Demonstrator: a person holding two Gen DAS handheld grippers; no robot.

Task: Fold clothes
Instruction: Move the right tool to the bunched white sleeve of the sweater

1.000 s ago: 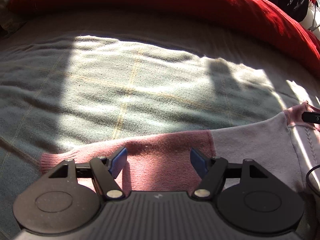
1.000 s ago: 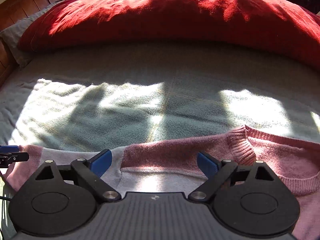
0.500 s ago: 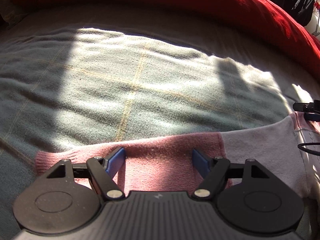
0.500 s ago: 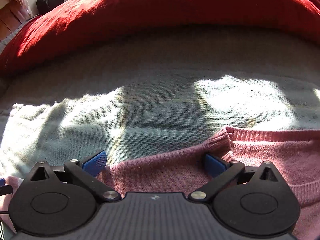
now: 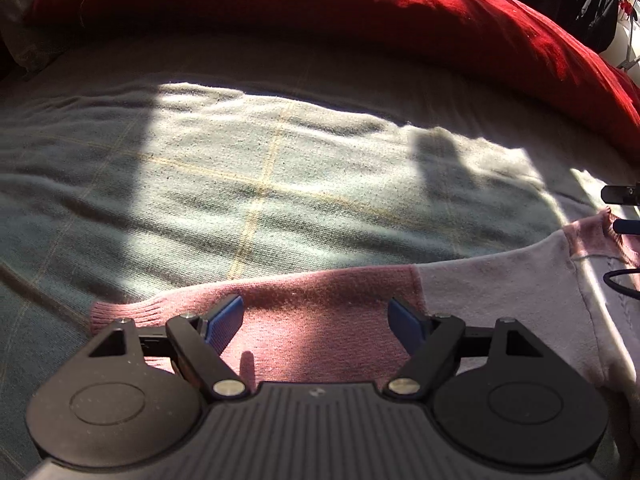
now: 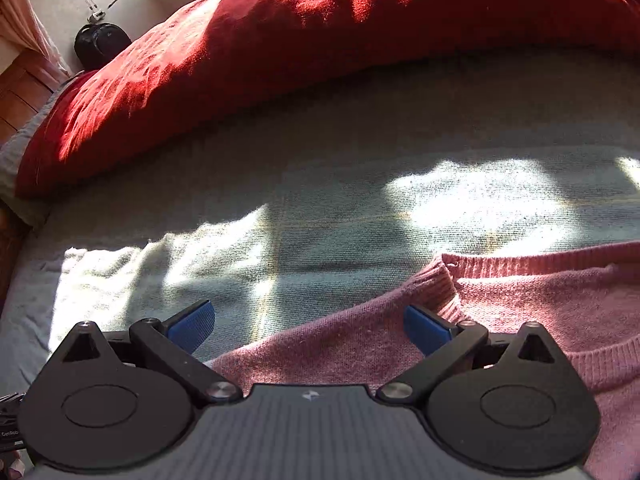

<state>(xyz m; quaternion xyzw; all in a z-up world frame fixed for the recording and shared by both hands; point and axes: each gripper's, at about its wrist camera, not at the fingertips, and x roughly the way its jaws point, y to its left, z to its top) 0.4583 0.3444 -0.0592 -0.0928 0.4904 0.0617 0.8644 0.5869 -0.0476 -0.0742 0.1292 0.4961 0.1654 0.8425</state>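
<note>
The left claw [image 5: 316, 322] points down at an angle, its jaws opening, blue pads [image 5: 224, 320] apart. The right claw [image 6: 308, 326] stands wide, pads [image 6: 426, 328] toward 12 o'clock.

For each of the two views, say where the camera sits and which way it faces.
Left wrist: sits on the left gripper, looking forward and down across the pink sweater's sleeve and the grey-green blanket to the red duvet; its jaws are opening over the sleeve, clear of it.
Right wrist: sits on the right gripper, facing the same way over the sweater's ribbed collar; jaws wide, nothing gripped.
Shared: sweater, blanket, duvet; the right gripper's tip shows at the left view's right edge.
</note>
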